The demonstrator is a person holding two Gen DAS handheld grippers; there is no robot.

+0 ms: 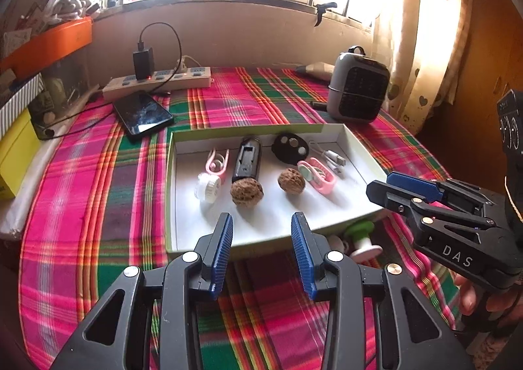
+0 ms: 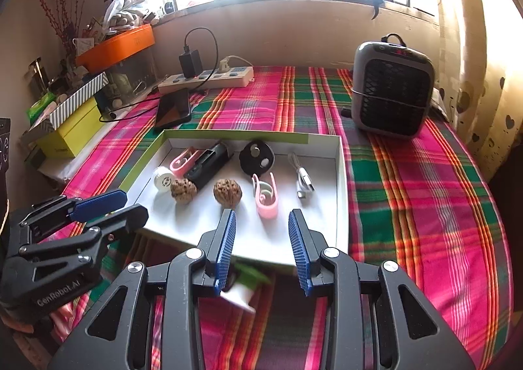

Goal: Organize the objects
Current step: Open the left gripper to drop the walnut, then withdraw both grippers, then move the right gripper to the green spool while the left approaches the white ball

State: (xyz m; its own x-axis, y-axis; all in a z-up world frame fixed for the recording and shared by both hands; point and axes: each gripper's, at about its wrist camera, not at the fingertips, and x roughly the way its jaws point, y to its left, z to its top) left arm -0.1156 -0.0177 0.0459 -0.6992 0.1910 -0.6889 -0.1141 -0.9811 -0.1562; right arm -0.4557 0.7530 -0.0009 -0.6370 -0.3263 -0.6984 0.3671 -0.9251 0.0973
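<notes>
A shallow white tray (image 1: 271, 226) (image 2: 340, 174) lies on the plaid cloth. It holds two walnuts (image 1: 246, 192) (image 2: 227, 192), a black case (image 1: 247, 159), a white cap (image 1: 208, 187), two pink clips (image 1: 318, 173) (image 2: 266, 196), a black disc (image 1: 290, 148) and a white cable (image 1: 331, 159). A green-and-white spool (image 1: 361, 239) (image 2: 243, 288) lies on the cloth just outside the tray's near edge. My left gripper (image 1: 261, 229) is open and empty above the tray's near edge. My right gripper (image 2: 261, 226) is open and empty, above the spool.
A grey heater (image 1: 358, 87) (image 2: 392, 89) stands at the back right. A power strip with charger (image 1: 157, 79) and a phone (image 1: 142, 115) lie at the back left. Boxes (image 2: 70, 131) and an orange bin (image 2: 116, 46) stand along the left side.
</notes>
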